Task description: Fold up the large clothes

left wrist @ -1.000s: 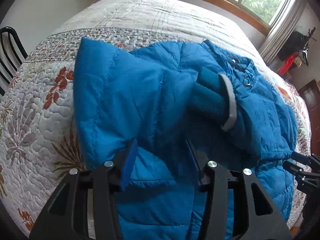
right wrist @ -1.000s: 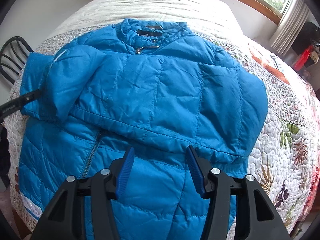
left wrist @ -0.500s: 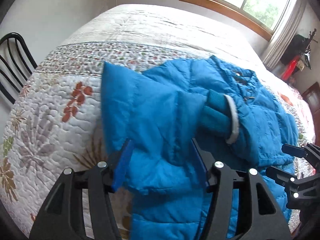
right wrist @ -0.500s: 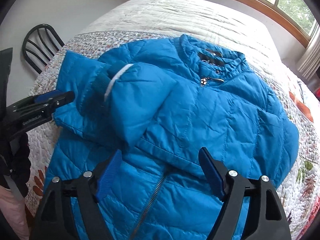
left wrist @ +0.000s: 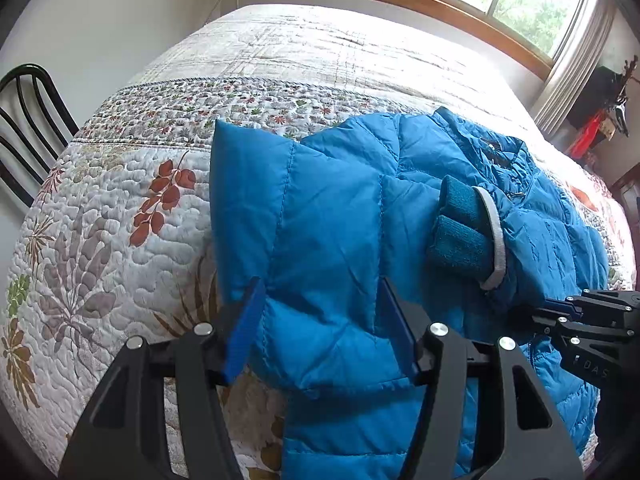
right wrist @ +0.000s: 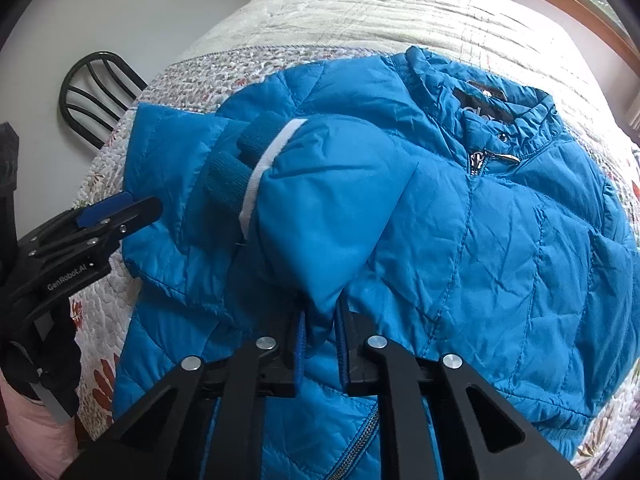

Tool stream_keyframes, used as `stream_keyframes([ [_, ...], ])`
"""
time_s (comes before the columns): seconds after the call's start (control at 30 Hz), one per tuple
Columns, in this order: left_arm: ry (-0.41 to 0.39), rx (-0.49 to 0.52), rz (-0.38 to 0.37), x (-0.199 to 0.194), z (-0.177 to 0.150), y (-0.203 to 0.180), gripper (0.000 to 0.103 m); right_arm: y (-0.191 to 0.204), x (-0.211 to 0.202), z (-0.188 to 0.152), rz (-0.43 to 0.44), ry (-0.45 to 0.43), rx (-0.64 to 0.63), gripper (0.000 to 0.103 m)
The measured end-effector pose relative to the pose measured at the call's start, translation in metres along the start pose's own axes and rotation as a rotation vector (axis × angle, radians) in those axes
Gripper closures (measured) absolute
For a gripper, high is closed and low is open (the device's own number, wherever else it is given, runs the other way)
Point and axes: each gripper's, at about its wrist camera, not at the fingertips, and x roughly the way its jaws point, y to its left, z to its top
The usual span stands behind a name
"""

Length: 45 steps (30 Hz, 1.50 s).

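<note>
The puffy blue quilted jacket (right wrist: 500, 240) lies on the flowery quilted bed (left wrist: 120, 240). The right claw (right wrist: 322, 344) has just pinched its folded sleeve at six o'clock. The left claw (left wrist: 320, 320) squeezes a fold at nine o'clock.

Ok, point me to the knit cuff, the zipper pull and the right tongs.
knit cuff (right wrist: 236, 172): right wrist view, on the dark ribbed band.
zipper pull (right wrist: 505, 156): right wrist view, on the metal tab below the collar.
right tongs (right wrist: 320, 332): right wrist view, between the tips pinching the sleeve fold.
</note>
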Motion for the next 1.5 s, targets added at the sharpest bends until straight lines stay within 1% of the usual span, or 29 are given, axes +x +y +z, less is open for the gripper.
stream_keyframes([
  [0.13,-0.004,0.000,-0.006,-0.002,0.001,-0.002,0.045,0.000,-0.013,-0.004,-0.019,-0.029,-0.018,0.096],
  [0.23,-0.015,0.009,-0.011,-0.008,0.002,-0.007,0.045,-0.008,-0.025,-0.010,-0.026,-0.047,0.000,0.097],
  [0.3,-0.025,0.015,-0.014,-0.012,0.002,-0.011,0.044,-0.014,-0.033,-0.012,-0.049,-0.062,0.009,0.097],
  [0.47,-0.027,0.034,-0.033,-0.015,0.004,-0.025,0.043,-0.041,-0.053,-0.020,-0.123,-0.090,0.062,0.097],
  [0.67,0.008,0.079,-0.068,0.001,0.001,-0.055,0.043,-0.077,-0.067,-0.030,-0.157,-0.099,0.134,0.097],
  [0.77,0.035,0.094,-0.082,0.014,-0.001,-0.066,0.043,-0.087,-0.065,-0.035,-0.169,-0.086,0.149,0.097],
  [0.87,0.062,0.105,-0.070,0.027,-0.003,-0.073,0.043,-0.098,-0.052,-0.039,-0.170,-0.047,0.168,0.097],
  [0.97,0.073,0.109,-0.069,0.032,-0.004,-0.074,0.043,-0.107,-0.038,-0.043,-0.163,-0.015,0.190,0.097],
  [1.03,0.075,0.111,-0.069,0.032,-0.004,-0.073,0.043,-0.109,-0.035,-0.047,-0.149,-0.011,0.204,0.096],
  [1.07,0.075,0.111,-0.068,0.030,-0.004,-0.072,0.043,-0.110,-0.037,-0.049,-0.140,-0.019,0.205,0.095],
  [1.13,0.070,0.113,-0.065,0.025,-0.003,-0.069,0.043,-0.111,-0.046,-0.051,-0.143,-0.032,0.210,0.088],
  [1.17,0.066,0.112,-0.067,0.023,-0.003,-0.068,0.043,-0.111,-0.053,-0.052,-0.142,-0.045,0.212,0.082],
  [1.23,0.053,0.111,-0.068,0.017,-0.003,-0.066,0.043,-0.109,-0.069,-0.050,-0.140,-0.079,0.202,0.079],
  [1.27,0.048,0.112,-0.066,0.015,-0.002,-0.066,0.043,-0.106,-0.075,-0.048,-0.142,-0.091,0.191,0.075],
  [1.3,0.045,0.112,-0.065,0.014,-0.001,-0.066,0.043,-0.103,-0.079,-0.044,-0.148,-0.103,0.175,0.067],
  [1.33,0.044,0.112,-0.063,0.014,0.000,-0.066,0.043,-0.098,-0.081,-0.039,-0.159,-0.114,0.154,0.062],
  [1.37,0.045,0.113,-0.059,0.014,0.000,-0.067,0.043,-0.092,-0.081,-0.033,-0.174,-0.118,0.133,0.056],
  [1.43,0.048,0.115,-0.057,0.015,0.001,-0.069,0.043,-0.079,-0.075,-0.021,-0.194,-0.115,0.078,0.055],
  [1.47,0.048,0.116,-0.060,0.016,0.001,-0.070,0.043,-0.073,-0.069,-0.015,-0.189,-0.107,0.054,0.051],
  [1.5,0.049,0.118,-0.064,0.016,0.001,-0.072,0.043,-0.068,-0.062,-0.010,-0.190,-0.095,0.032,0.042],
])
